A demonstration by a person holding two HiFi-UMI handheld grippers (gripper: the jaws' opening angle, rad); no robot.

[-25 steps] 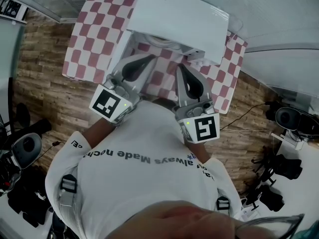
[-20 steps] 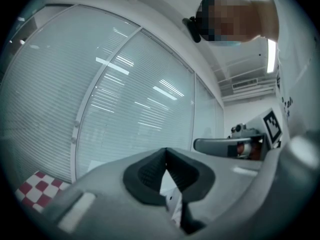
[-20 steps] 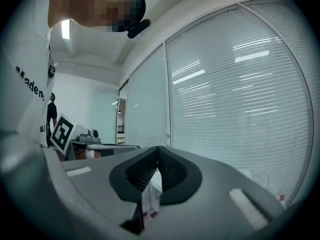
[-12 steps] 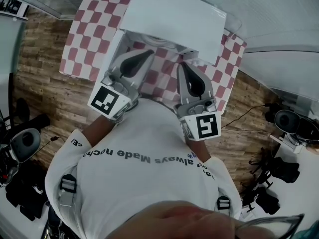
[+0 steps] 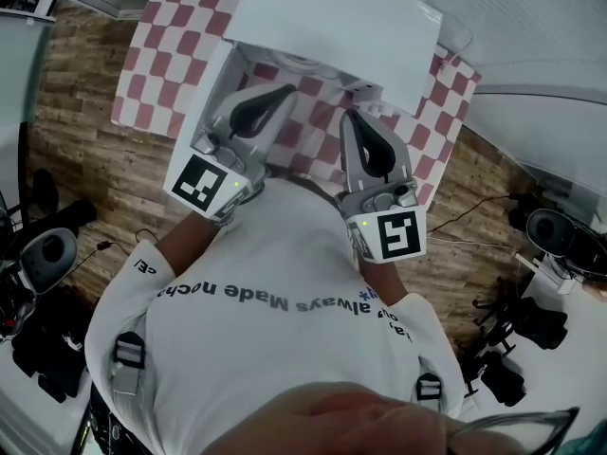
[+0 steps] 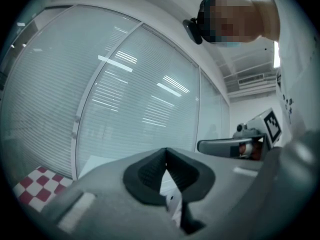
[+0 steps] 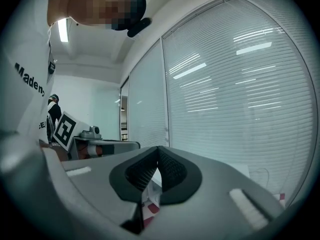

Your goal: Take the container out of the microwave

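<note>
Both hand-held grippers (image 5: 287, 92) (image 5: 349, 116) closed, empty

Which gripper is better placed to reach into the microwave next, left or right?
Left, marginally. In the head view the left gripper has its tips nearer the microwave front than the right gripper. Both are shut and empty, so either must open first. The container itself isn't clearly visible.
</note>
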